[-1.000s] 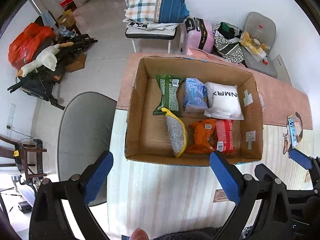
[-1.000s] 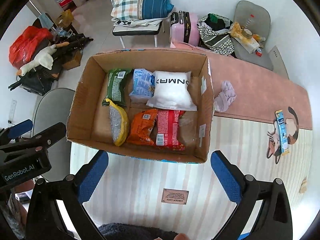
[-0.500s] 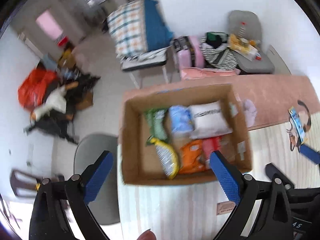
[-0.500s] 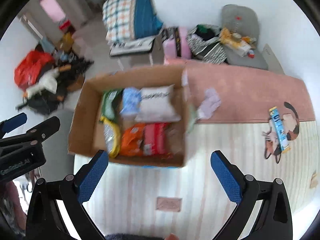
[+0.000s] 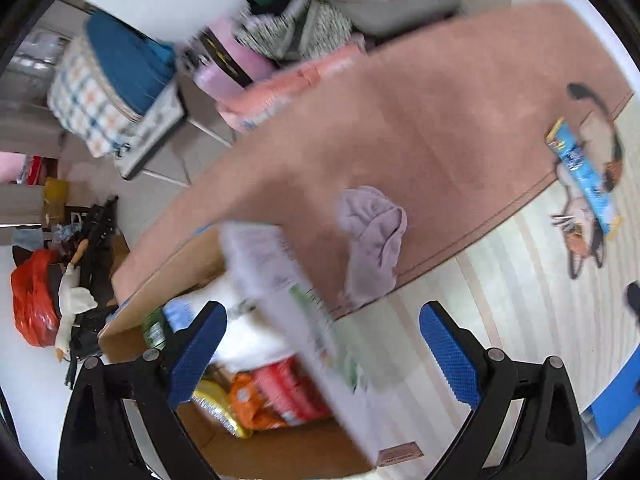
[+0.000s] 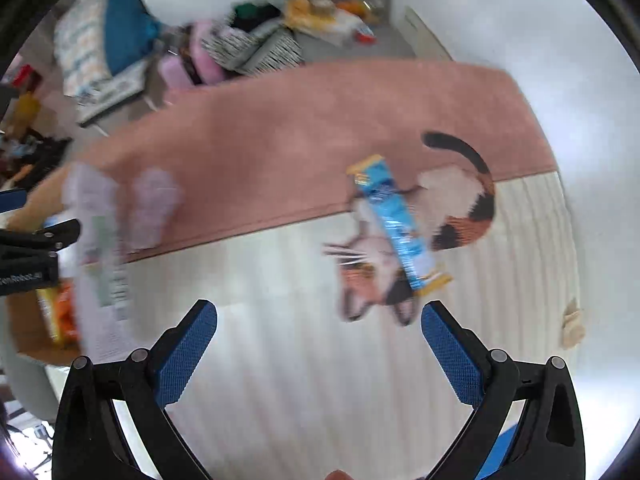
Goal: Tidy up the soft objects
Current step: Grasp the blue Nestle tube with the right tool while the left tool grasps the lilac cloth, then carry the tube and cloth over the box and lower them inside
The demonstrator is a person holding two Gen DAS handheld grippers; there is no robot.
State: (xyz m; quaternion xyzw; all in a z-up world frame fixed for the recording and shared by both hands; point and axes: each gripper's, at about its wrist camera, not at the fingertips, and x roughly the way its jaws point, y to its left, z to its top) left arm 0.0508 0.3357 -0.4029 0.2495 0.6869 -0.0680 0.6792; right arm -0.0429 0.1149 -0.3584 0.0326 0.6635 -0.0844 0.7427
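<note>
Right wrist view: both hand-held grippers gape empty, blue packet point(image 6: 394, 224) ahead, lilac cloth point(image 6: 154, 204) beside cardboard box point(image 5: 168, 264).

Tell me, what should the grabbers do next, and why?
Probably the right gripper should move down onto the blue packet. Its jaws are open and empty, and the packet lies just ahead on the cat mat, outside the cardboard box. The purple cloth also lies outside, nearer the left gripper.
</note>
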